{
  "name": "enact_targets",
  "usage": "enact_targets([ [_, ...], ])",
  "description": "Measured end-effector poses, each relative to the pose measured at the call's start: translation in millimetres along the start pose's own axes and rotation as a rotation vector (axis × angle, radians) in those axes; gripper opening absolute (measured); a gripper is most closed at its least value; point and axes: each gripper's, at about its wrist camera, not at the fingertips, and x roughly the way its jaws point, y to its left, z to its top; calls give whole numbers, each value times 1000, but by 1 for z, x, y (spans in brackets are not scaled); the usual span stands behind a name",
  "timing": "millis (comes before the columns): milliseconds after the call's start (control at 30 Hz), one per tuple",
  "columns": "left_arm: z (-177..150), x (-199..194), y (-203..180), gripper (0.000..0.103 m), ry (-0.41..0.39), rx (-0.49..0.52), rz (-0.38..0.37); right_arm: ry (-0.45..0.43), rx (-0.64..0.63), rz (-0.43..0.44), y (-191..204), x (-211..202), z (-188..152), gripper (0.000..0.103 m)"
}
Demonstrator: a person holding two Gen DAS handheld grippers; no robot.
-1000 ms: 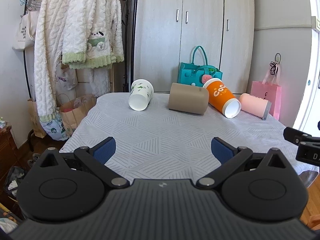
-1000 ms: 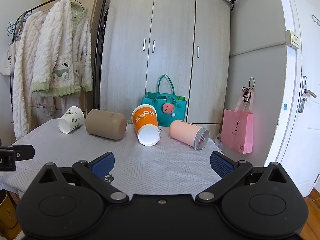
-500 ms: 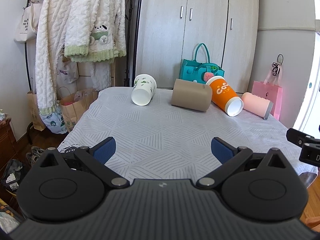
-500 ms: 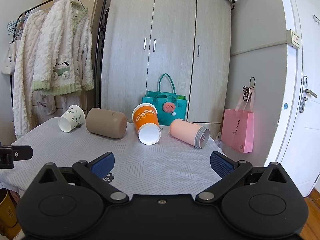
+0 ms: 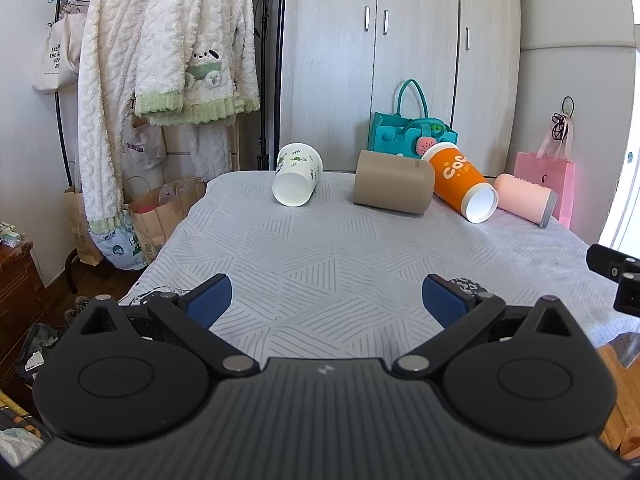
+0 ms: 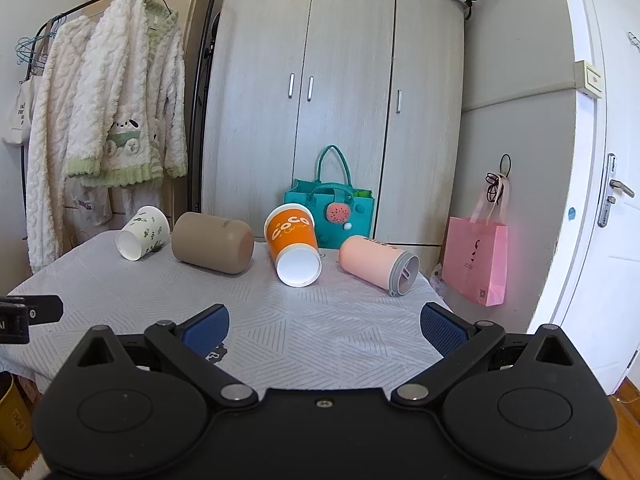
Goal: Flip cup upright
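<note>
Left wrist view: tan cup (image 5: pixel 393 188) overlaps the orange cup (image 5: pixel 460 181) at its upper end, and covers the base of the teal bag (image 5: pixel 412 136); pink cup (image 5: pixel 524 199) partly behind the orange cup's rim; right gripper (image 5: pixel 618 276) cut off by the right edge, only a black corner visible, its fingers out of frame; small print on the white tote (image 5: pixel 56 58) not legible.
Right wrist view: left gripper (image 6: pixel 24 316) cut off by the left edge, likewise; tan cup's mouth faces away, inside unseen.
</note>
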Motion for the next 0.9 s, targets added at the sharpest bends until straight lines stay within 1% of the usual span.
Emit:
enact_targets([
  [200, 0, 2, 3, 103, 21, -17, -27, 2, -2, -1, 0, 0, 0, 103],
  [467, 0, 3, 3, 103, 21, -18, -23, 3, -5, 1, 1, 1, 0, 103],
  [733, -1, 4, 3, 103, 29, -12, -36, 8, -15, 8, 1, 1, -1, 103],
  [833, 6, 7, 1, 103, 44, 6, -78, 7, -15, 33, -3, -1, 2, 103],
  [900, 14, 12, -3, 103, 68, 34, -115, 9, -2, 72, -12, -2, 7, 103],
])
